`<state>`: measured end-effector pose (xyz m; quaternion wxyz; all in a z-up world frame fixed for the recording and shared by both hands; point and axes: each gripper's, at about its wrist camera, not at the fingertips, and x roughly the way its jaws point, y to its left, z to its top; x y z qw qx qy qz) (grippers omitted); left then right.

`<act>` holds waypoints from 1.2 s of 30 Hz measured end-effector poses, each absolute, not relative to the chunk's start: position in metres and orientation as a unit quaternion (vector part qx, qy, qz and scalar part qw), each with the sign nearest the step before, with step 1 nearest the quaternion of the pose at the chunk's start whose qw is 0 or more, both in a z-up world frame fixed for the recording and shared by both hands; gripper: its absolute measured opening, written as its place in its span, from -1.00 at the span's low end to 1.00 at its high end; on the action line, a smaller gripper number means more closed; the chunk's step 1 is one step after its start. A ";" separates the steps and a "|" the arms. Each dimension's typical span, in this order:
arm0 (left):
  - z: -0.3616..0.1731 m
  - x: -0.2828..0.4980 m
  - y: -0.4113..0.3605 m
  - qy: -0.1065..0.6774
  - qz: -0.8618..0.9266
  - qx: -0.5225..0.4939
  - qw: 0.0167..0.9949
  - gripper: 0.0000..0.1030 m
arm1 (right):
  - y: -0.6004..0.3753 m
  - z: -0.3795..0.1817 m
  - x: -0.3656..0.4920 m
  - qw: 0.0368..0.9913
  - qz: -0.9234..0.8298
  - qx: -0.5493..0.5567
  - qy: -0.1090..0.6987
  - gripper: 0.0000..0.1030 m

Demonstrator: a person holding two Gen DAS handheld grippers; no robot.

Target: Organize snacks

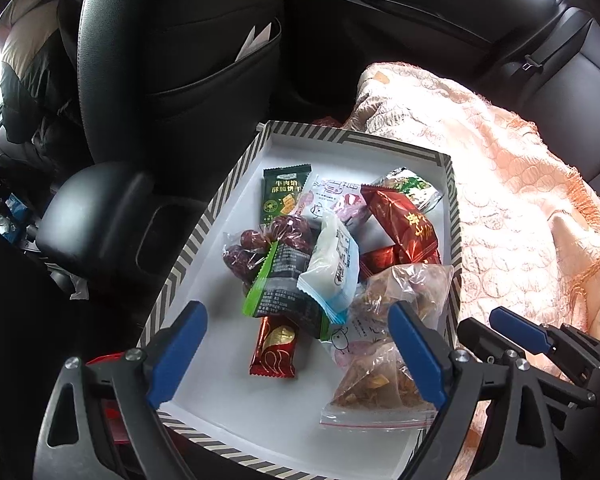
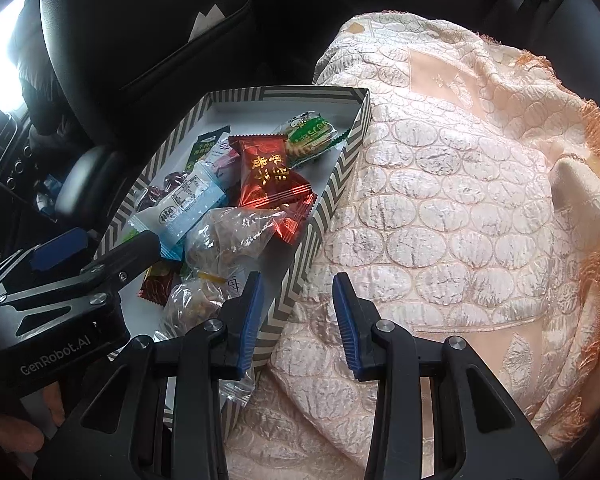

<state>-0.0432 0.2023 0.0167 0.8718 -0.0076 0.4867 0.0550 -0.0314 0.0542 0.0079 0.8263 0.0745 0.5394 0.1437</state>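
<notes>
Both grippers hang empty over a back-seat snack sort: the left gripper (image 1: 296, 344) stands spread wide above the near end of the striped box (image 1: 216, 216), nothing between its pads, while the right gripper (image 2: 298, 316) is parted more narrowly over the box's right wall and the peach blanket (image 2: 460, 200), also grasping nothing. Inside the box lie the snacks in a loose heap: a red bar (image 1: 276, 346), a white-and-blue packet (image 1: 334, 268), a clear bag of nuts (image 1: 384, 376), red wrappers (image 1: 404, 224) and a green biscuit pack (image 1: 286, 192). Around it, the blanket covers the seat beside the front seatback (image 1: 180, 60). Gathering appears nearly done; tidying the heap would call for lowering onto a single packet.
</notes>
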 end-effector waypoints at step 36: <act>0.018 -0.022 0.200 0.498 -0.067 0.021 0.864 0.82 | 0.076 0.000 -0.015 0.816 0.139 0.056 0.558 -0.32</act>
